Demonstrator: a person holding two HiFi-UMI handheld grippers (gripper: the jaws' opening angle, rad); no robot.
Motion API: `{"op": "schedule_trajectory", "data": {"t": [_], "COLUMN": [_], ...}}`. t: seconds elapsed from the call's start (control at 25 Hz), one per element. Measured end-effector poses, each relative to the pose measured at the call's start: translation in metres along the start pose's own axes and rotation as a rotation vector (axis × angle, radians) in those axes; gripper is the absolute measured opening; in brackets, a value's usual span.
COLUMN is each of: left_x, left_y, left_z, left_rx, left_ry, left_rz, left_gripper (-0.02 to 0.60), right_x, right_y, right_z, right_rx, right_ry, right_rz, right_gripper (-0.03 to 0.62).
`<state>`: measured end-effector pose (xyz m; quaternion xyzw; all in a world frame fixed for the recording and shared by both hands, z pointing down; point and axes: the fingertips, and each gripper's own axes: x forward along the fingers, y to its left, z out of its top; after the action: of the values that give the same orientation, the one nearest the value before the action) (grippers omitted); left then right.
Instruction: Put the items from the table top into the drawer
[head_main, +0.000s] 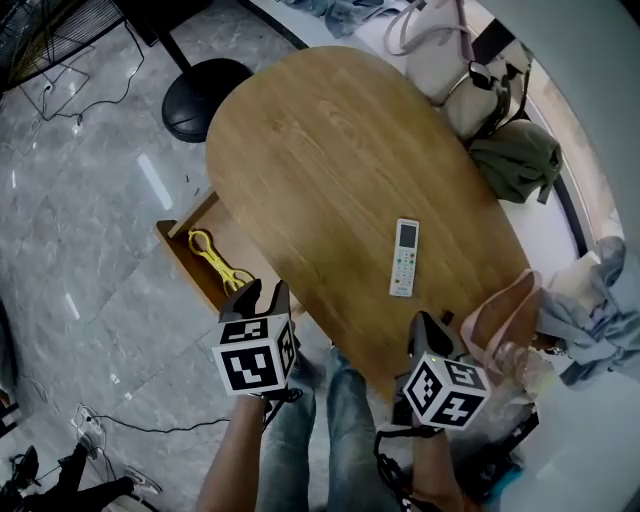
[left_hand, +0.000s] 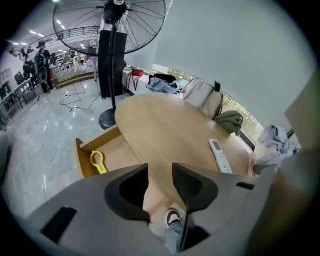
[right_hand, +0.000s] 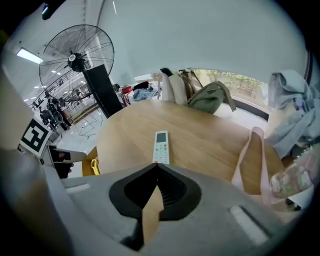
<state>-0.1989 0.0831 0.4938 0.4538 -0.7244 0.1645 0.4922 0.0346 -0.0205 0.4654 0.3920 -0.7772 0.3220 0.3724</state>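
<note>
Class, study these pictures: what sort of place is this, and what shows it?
Probably a big workshop or lab hall, not a home: an industrial fan, a polished stone floor with loose cables, and people standing far off.

The drawer (head_main: 205, 262) shows only its outer part; the rest runs under the desk (head_main: 330, 150). The yellow tool (head_main: 212, 256) lying in it is too small to name, and the print on the remote (head_main: 404, 257) cannot be read. Both forearms (head_main: 235, 460) are cut off by the bottom edge. In the left gripper view the left gripper (left_hand: 160, 167) covers the desk's near edge with its own body, and only part of a shoe (left_hand: 173, 218) shows between its fingers (left_hand: 190, 185). The people (left_hand: 40, 60) far back are too small to make out.
</note>
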Motion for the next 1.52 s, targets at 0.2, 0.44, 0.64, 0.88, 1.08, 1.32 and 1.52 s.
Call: {"op": "schedule_trajectory", "data": {"t": [0.2, 0.44, 0.64, 0.88, 1.08, 1.32, 1.52], "left_x": [0.006, 0.013, 0.024, 0.036, 0.051, 0.072, 0.089], "left_y": [-0.056, -0.111, -0.151, -0.192, -0.215, -0.227, -0.234], "left_z": [-0.003, -0.009, -0.016, -0.025, -0.031, -0.03, -0.027], "left_rx": [0.085, 0.172, 0.253, 0.311, 0.326, 0.305, 0.286], "left_ry": [0.022, 0.058, 0.092, 0.127, 0.156, 0.165, 0.175], "left_rz": [-0.075, -0.145, -0.185, -0.193, -0.191, -0.126, -0.105], "left_gripper": [0.173, 0.183, 0.183, 0.187, 0.198, 0.218, 0.241], "right_x": [-0.023, -0.048, -0.063, -0.073, -0.07, -0.06, -0.048], "right_y": [-0.042, -0.087, -0.118, -0.147, -0.159, -0.169, -0.171], "right_z": [-0.014, -0.033, -0.049, -0.06, -0.063, -0.058, -0.052], "right_rx": [0.087, 0.174, 0.245, 0.292, 0.312, 0.318, 0.303], "right_ry": [-0.023, -0.041, -0.05, -0.046, -0.03, -0.008, 0.018], "right_rz": [-0.058, -0.119, -0.162, -0.171, -0.167, -0.151, -0.128], "right_gripper": [0.005, 0.006, 0.006, 0.005, 0.006, 0.006, 0.006]}}
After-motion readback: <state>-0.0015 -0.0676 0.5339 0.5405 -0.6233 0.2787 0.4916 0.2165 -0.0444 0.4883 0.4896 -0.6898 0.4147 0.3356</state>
